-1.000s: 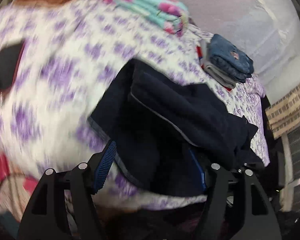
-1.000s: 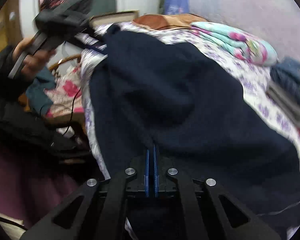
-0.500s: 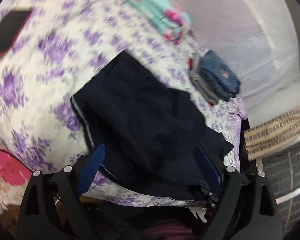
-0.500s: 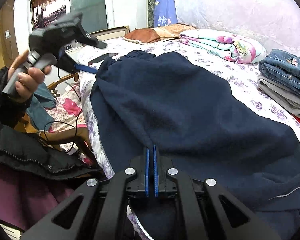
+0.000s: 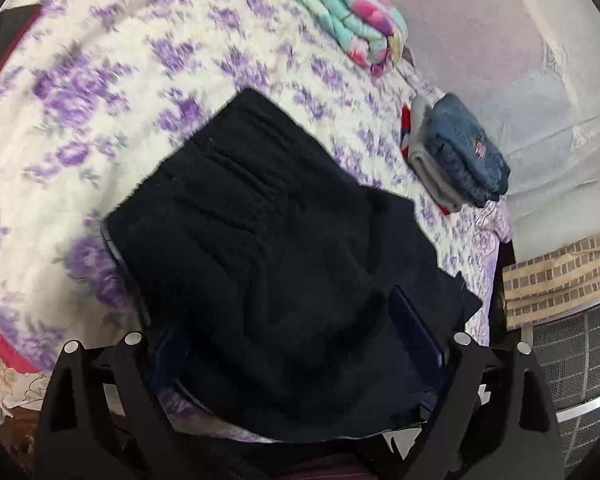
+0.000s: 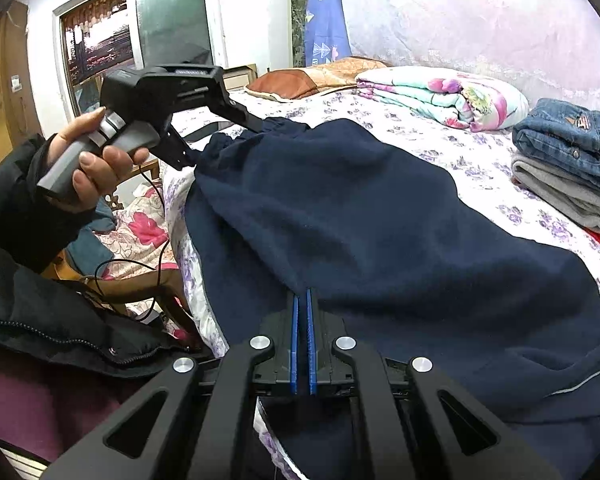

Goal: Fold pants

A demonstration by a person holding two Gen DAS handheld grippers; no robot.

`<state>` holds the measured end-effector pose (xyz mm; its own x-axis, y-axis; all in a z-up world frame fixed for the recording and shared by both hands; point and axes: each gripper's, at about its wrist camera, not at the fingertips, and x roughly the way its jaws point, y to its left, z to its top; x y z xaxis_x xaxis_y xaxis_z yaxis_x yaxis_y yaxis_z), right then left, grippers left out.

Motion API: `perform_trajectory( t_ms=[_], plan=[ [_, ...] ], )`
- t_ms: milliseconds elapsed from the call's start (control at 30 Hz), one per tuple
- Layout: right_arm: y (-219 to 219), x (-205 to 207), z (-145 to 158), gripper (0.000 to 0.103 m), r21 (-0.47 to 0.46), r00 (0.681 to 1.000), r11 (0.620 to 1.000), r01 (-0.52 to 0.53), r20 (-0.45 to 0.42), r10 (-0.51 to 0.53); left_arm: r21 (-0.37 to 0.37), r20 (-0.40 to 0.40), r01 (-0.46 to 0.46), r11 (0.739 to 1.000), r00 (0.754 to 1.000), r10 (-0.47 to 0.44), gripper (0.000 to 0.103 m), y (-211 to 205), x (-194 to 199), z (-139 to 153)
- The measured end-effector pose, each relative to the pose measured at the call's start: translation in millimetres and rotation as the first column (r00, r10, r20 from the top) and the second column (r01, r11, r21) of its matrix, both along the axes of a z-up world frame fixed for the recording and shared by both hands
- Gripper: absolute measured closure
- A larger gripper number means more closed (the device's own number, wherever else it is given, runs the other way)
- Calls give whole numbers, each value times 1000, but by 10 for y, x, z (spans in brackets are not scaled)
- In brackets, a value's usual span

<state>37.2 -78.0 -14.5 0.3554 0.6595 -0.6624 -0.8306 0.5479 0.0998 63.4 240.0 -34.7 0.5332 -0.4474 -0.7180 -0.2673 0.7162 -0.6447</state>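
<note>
1. Found the pants [image 6: 380, 220] lying flat on the flowered bed sheet [image 6: 480, 184], along its near edge, with some cloth hanging over that edge.
2. Traced the long axis in the right wrist view from the gathered end at upper left down to the lower right.
3. Found the right gripper [image 6: 301, 308] pressed together on the near long edge of the cloth, roughly midway along; a thin fold pinched between the blue pads.
4. Found the left gripper [image 6: 216, 140], held in a hand [image 6: 88, 160], at the gathered end, spread wide. Had just been opening, then easing in a touch; cloth between the jaws, no clear pinch yet.
5. Confirmed from the left wrist view: pants [image 5: 280, 260] stretching away ahead of the left gripper [image 5: 296, 344], with the end of the cloth draped over both fingers.
6. Judged the coming fold to turn on that axis: the gathered end nearest the left hand and likely to be carried along the length toward the far end, with the right pinch as anchor.
7. Noted a folded quilt [image 6: 440, 96] and a stack of folded jeans [image 6: 568, 140] well apart from the pants, near the wall.
</note>
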Motion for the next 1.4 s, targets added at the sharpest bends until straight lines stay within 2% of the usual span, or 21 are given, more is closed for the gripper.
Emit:
perform_trajectory(
  t_ms=[67, 100, 133, 233, 367, 467, 567, 633, 667, 700, 733, 767, 833, 867, 900, 967, 1033, 1100, 1267, 1333, 1400],
  plan=[
    [14, -4, 24, 99, 2, 1000, 1000, 4, 11, -4, 28, 45, -35, 999, 998, 33, 43, 31, -27, 86],
    [8, -12, 64, 99, 15, 1000, 1000, 6, 19, -6, 32, 87, -44, 999, 995, 41, 66, 81, -59, 188],
    [-16, -28, 134, 99, 42, 1000, 999, 5, 29, -7, 21, 118, -59, 998, 991, 57, 81, 141, -106, 272],
    [-77, -122, 361, 99, 108, 998, 994, -16, 62, 9, 28, 175, -91, 995, 981, 85, 81, 237, -271, 472],
    [51, -348, 386, 103, 116, 989, 983, -143, 58, 137, 80, 140, -84, 993, 987, 72, 81, 217, -398, 363],
    [268, -426, 153, 103, -25, 985, 989, -147, 88, 148, 85, 79, -105, 991, 992, 98, 81, 290, -423, 81],
    [295, -368, 3, 103, -64, 991, 990, -127, 40, 130, 50, 71, -117, 992, 991, 114, 80, 349, -463, -55],
    [261, -403, 24, 101, -69, 990, 991, -116, 69, 121, 45, 96, -89, 995, 992, 84, 54, 293, -453, 17],
    [246, -417, 51, 88, -71, 989, 992, -108, 89, 114, 51, 103, -81, 995, 992, 76, 47, 254, -444, 51],
    [226, -425, 84, 52, -72, 989, 993, -95, 110, 102, 63, 108, -74, 995, 992, 67, 37, 213, -427, 88],
    [212, -430, 92, 37, -76, 987, 995, -67, 141, 78, 85, 110, -64, 994, 992, 55, 31, 144, -390, 130],
    [230, -446, 85, 33, -89, 984, 995, -50, 164, 64, 105, 106, -56, 993, 993, 44, 29, 100, -357, 143],
    [301, -462, 21, 37, -142, 983, 988, -68, 159, 90, 128, 85, -36, 991, 996, 25, 30, 38, -268, 108],
    [356, -445, -32, 49, -174, 983, 983, -58, 164, 87, 127, 76, -37, 991, 997, 27, 33, 30, -238, 71],
    [377, -421, -70, 75, -195, 984, 980, -46, 161, 78, 136, 71, -48, 990, 997, 39, 44, 40, -216, 40],
    [413, -276, -144, 96, -198, 995, 979, -46, 75, 62, 120, 79, -50, 991, 996, 41, 69, 73, -208, 20],
    [438, -249, -159, 99, -195, 996, 980, -48, 60, 60, 81, 104, -64, 995, 993, 56, 86, 140, -255, 25],
    [393, -234, -102, 100, -146, 998, 988, -49, 35, 54, 74, 130, -86, 994, 989, 76, 90, 178, -342, 94],
    [219, -262, 164, 100, -23, 997, 997, -74, 1, 74, 106, 186, -103, 989, 979, 82, 90, 175, -603, 323],
    [232, -260, 107, 97, -40, 996, 995, -91, -15, 91, 131, 148, -100, 986, 986, 81, 88, 195, -594, 190],
    [296, -213, -102, 79, -115, 994, 989, -93, -68, 86, 129, 50, -77, 989, 996, 71, 84, 225, -507, -157]
  ],
)
